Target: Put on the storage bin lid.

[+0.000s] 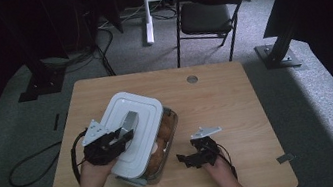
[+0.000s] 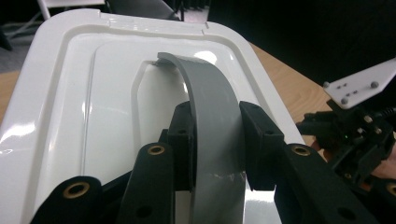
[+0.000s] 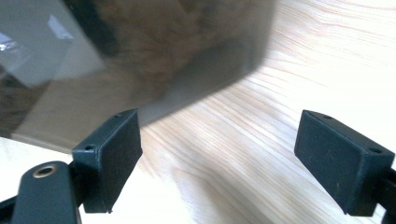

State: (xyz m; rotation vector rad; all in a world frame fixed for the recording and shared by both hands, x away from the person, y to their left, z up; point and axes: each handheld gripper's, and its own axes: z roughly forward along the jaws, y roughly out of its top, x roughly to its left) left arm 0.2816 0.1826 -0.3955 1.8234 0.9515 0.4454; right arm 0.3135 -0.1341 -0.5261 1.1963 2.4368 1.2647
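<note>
Gripping grey curved plastic handle (image 2: 215, 116) of white rectangular plastic lid (image 1: 132, 129): left gripper (image 1: 121, 134) pinching it firmly. Lid sitting tilted over clear plastic container (image 1: 165, 147) near light wooden table's (image 1: 225, 94) left front. Right gripper (image 1: 188, 160) waiting beside container, jaws spread, empty. Risk: smooth handle slipping sideways; unbraced container dragging along.

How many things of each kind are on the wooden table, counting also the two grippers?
Clear container with brown contents: 1
White lid with grey handle, tilted over the container: 1
Grippers: 2, the left gripper shut on the handle, the right gripper open over the table
Total: 4
</note>
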